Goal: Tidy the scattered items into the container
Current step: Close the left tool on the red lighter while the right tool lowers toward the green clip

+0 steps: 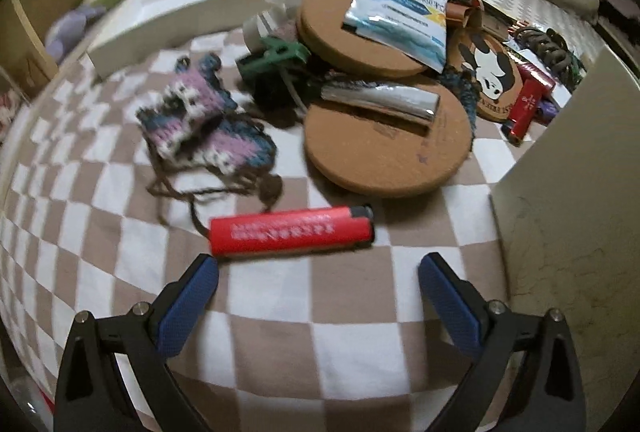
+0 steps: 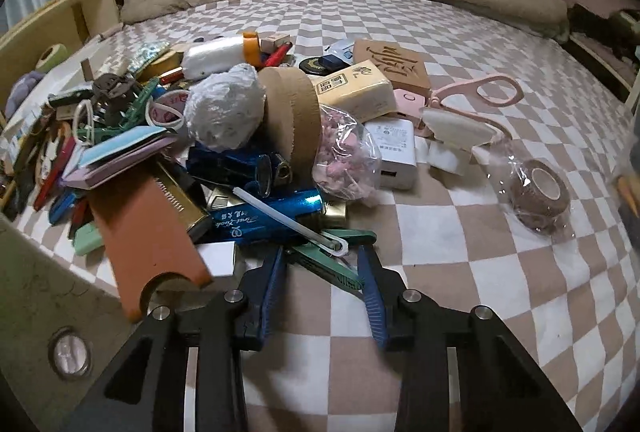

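Note:
A red lighter [image 1: 292,234] lies crosswise on the checked cover [image 1: 280,316], just beyond my left gripper [image 1: 319,264], which stands open with nothing between its blue pads [image 1: 188,308]. Behind it are a knitted pouch [image 1: 204,119], cork coasters [image 1: 384,155] and a silver lighter [image 1: 380,103]. In the right wrist view my right gripper [image 2: 322,260] is shut on a green clothes peg [image 2: 324,266] at the near edge of a heap of small items. A white plastic strip [image 2: 288,216] crosses the peg. A blue lighter [image 2: 264,218] lies just behind.
A beige container wall [image 1: 568,191] rises at the right of the left wrist view and shows at lower left [image 2: 44,284] in the right wrist view. A white box [image 1: 180,11] stands far left. Pink scissors [image 2: 476,99] and a wrapped tape roll [image 2: 540,191] lie apart to the right.

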The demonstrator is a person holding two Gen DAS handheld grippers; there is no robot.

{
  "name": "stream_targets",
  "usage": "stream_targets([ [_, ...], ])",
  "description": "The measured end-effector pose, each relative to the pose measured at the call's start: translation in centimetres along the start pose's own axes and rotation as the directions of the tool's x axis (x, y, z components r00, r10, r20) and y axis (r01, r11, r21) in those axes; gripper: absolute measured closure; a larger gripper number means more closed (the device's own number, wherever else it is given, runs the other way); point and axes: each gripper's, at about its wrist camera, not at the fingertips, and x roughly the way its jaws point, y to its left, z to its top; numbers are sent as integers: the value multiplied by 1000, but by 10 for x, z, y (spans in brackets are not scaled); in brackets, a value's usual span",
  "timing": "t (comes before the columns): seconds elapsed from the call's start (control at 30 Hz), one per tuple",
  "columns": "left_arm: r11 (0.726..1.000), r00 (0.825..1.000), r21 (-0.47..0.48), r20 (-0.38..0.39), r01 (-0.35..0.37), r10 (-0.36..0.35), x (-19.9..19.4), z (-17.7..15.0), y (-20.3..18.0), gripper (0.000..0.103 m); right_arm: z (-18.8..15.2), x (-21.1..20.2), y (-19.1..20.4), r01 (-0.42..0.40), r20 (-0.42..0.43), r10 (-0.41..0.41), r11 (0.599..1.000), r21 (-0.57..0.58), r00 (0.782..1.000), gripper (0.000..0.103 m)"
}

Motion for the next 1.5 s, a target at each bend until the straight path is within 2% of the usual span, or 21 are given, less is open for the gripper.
stream_targets([
  [0.07, 1000, 1000, 0, 4, -3, 3, -2, 0, -3, 8, -2, -6, -5, -14, 9, 14, 1000, 16, 1000, 67],
  [0.1, 1000, 1000, -8, 8, 0, 0, -2, 1, -3, 12, -3, -10, -6, -20, 15, 19, 1000, 24, 1000, 78],
  [0.13, 1000, 1000, -19, 11, 4, -4, -3, 1, -3, 15, -4, -14, -9, -23, 22, 22, 999, 35, 1000, 80],
  [0.2, 999, 1000, -38, 13, 8, -8, -2, 2, -2, 15, -4, -22, -15, -22, 38, 20, 998, 59, 999, 81],
  [0.27, 999, 1000, -45, 19, 7, -6, -3, 1, -2, 21, -8, -33, -23, -16, 49, 12, 997, 80, 999, 81],
  [0.4, 998, 999, -55, 36, 19, -17, -8, 1, -2, 43, -11, -42, -37, -10, 55, 3, 992, 127, 998, 81],
  [0.5, 998, 999, -58, 42, 28, -26, -11, 0, 0, 57, -12, -45, -42, -49, 77, 37, 986, 156, 996, 81],
  [0.67, 997, 998, -65, 42, 40, -37, -17, -4, 5, 71, -11, -39, -28, -42, 66, 37, 996, 78, 997, 80],
  [0.7, 997, 998, -65, 42, 40, -37, -19, -5, 6, 73, -12, -37, -24, -40, 56, 37, 997, 59, 998, 79],
  [0.77, 997, 999, -63, 42, 35, -33, -21, -7, 8, 74, -13, -31, -17, -39, 39, 38, 999, 26, 999, 58],
  [0.8, 998, 999, -60, 44, 32, -29, -22, -8, 9, 74, -13, -29, -14, -27, 39, 26, 1000, 12, 999, 35],
  [0.83, 998, 999, -59, 47, 29, -27, -23, -8, 10, 74, -13, -28, -11, -15, 40, 15, 1000, -2, 999, 31],
  [0.93, 999, 998, -40, 59, 22, -20, -26, -10, 11, 73, -10, -23, -7, -8, 25, 9, 1000, -22, 1000, 31],
  [0.97, 999, 998, -32, 55, 18, -16, -25, -11, 11, 69, -8, -20, -8, -4, 18, 5, 1000, -17, 1000, 31],
  [1.03, 1000, 999, -27, 46, 12, -11, -21, -12, 11, 48, -4, -15, -11, -7, 4, 7, 1000, 2, 1000, 31],
  [1.17, 1000, 999, -14, 47, 0, 0, -17, -10, 10, 41, 1, -2, -11, -37, -18, 36, 999, -10, 999, 32],
  [1.23, 1000, 998, -10, 61, -13, 14, -16, -8, 10, 24, -2, 5, -2, -25, -37, 23, 999, -49, 999, 45],
  [1.27, 1000, 997, -8, 70, -21, 22, -17, -6, 10, 21, -3, 6, 3, -8, -33, 6, 997, -72, 999, 46],
  [1.3, 1000, 997, -6, 76, -26, 26, -16, -5, 11, 18, -3, 5, 7, -4, -25, 2, 996, -92, 1000, 56],
  [1.33, 1000, 996, -5, 79, -29, 29, -15, -4, 11, 14, -3, 3, 11, -3, -18, 1, 994, -109, 1000, 56],
  [1.5, 999, 996, -1, 79, -53, 53, -7, 3, 12, 12, -6, -5, 19, 21, 16, -19, 990, -138, 1000, 56],
])
